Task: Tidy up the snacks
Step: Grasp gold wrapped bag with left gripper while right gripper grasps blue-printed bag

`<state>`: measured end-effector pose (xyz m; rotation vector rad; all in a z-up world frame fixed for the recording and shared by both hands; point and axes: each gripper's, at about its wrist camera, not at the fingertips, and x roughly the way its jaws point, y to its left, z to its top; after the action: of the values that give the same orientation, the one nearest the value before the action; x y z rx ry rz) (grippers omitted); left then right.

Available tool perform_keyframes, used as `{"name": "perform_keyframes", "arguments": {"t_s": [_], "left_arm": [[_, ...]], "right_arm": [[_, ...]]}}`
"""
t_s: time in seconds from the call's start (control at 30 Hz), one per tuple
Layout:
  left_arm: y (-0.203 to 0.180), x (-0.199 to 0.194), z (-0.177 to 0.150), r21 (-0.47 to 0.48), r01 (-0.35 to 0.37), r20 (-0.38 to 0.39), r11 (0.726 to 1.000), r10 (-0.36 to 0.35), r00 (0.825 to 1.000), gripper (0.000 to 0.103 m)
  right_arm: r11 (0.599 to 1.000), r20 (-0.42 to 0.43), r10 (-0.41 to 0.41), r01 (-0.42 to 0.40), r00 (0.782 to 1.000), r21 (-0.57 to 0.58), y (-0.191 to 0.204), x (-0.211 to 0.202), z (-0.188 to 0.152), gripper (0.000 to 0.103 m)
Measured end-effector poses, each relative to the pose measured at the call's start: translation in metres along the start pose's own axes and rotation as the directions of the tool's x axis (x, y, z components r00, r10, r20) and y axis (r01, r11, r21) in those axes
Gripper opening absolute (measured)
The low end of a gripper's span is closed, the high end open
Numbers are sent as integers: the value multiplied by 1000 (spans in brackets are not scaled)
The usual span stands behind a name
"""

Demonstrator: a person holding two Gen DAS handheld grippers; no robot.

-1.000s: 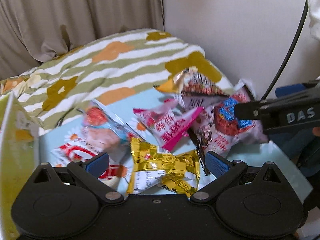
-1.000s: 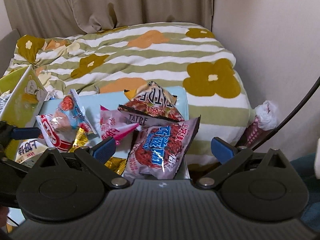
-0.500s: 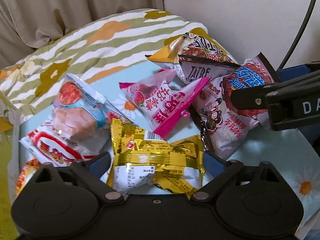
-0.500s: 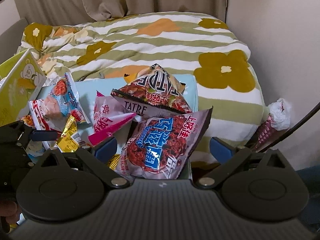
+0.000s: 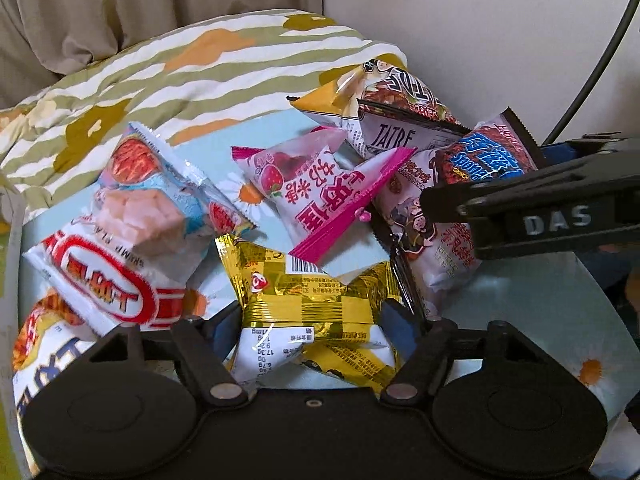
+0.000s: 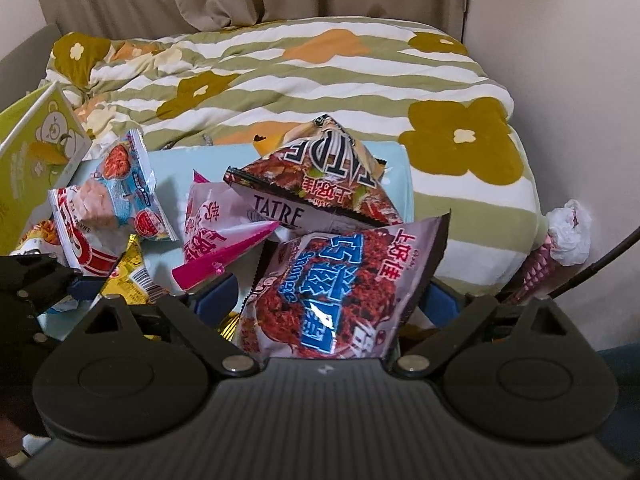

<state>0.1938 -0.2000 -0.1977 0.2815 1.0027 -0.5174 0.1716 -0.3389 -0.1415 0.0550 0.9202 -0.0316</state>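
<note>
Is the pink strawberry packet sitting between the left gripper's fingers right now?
No. The gold packet sits between the left gripper fingers; the pink strawberry packet lies farther out.
</note>
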Motion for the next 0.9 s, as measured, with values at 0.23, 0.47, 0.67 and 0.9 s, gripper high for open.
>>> {"name": "perform_keyframes", "arguments": {"t_s": [0.23,0.47,0.67,0.9], "left_arm": [[4,-13,-7,-41,-20,12,999,20,1000,75],[6,-19,-15,-64,-44,15,997,45,999,74],[2,-31,-18,-71,-54,32,996,56,998,74],[-7,-59,-22,-76,-60,80,995,67,995,74]], "right_arm": [[998,-3,-28,28,1000,-59,8,14,1,103],[990,13,-32,33,999,-139,20,13,-1,88],[990,-10,4,-6,1000,-139,21,11,-5,80],[993,-12,18,-19,1000,-115,15,-17,-11,76]]}}
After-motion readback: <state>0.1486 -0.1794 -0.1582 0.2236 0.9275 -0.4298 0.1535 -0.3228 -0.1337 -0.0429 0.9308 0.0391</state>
